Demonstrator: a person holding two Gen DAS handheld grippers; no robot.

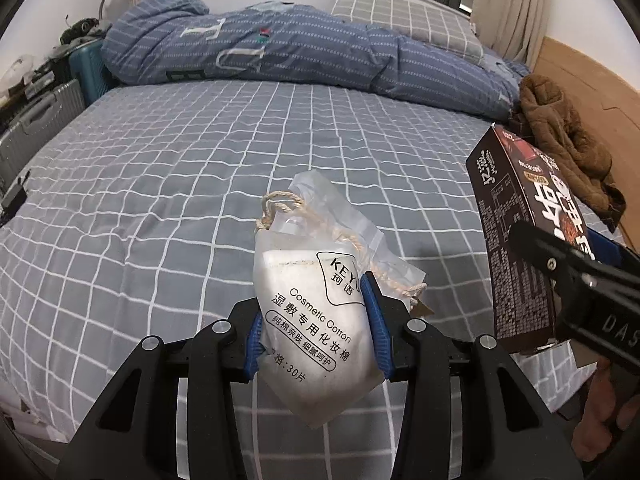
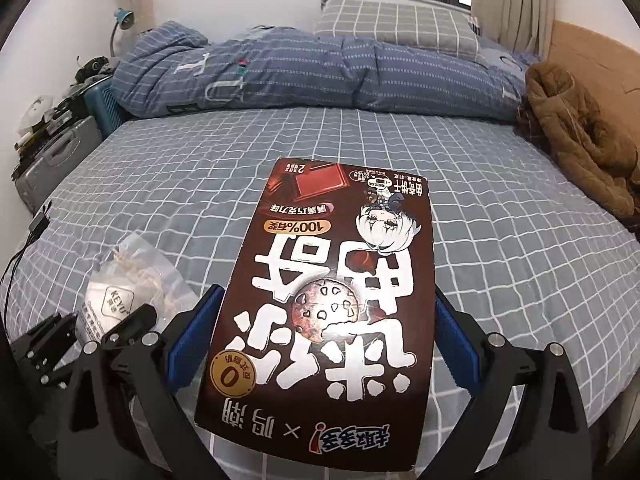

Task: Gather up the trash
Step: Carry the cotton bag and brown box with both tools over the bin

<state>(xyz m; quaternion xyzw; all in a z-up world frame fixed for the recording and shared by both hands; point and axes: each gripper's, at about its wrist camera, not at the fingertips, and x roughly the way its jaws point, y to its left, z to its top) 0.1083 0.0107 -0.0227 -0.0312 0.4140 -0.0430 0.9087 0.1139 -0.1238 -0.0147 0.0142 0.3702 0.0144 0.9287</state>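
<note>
My left gripper [image 1: 316, 320] is shut on a white plastic bag of cosmetic cotton pads [image 1: 316, 304] with a rope drawstring, held above the bed. My right gripper [image 2: 326, 320] is shut on a dark brown cookie box [image 2: 328, 296] with white Chinese lettering, held flat above the bed. In the left wrist view the cookie box [image 1: 516, 232] and the right gripper [image 1: 580, 272] are at the right. In the right wrist view the cotton bag [image 2: 120, 300] and the left gripper [image 2: 92, 332] are at the lower left.
A bed with a grey checked sheet [image 1: 180, 160] fills both views. A rolled blue quilt [image 1: 260, 48] and a checked pillow [image 1: 404, 16] lie at the far side. A brown fleece garment [image 1: 560, 136] lies at the right. Suitcases [image 1: 44, 116] stand at the left. A black charger [image 1: 14, 196] lies on the left edge.
</note>
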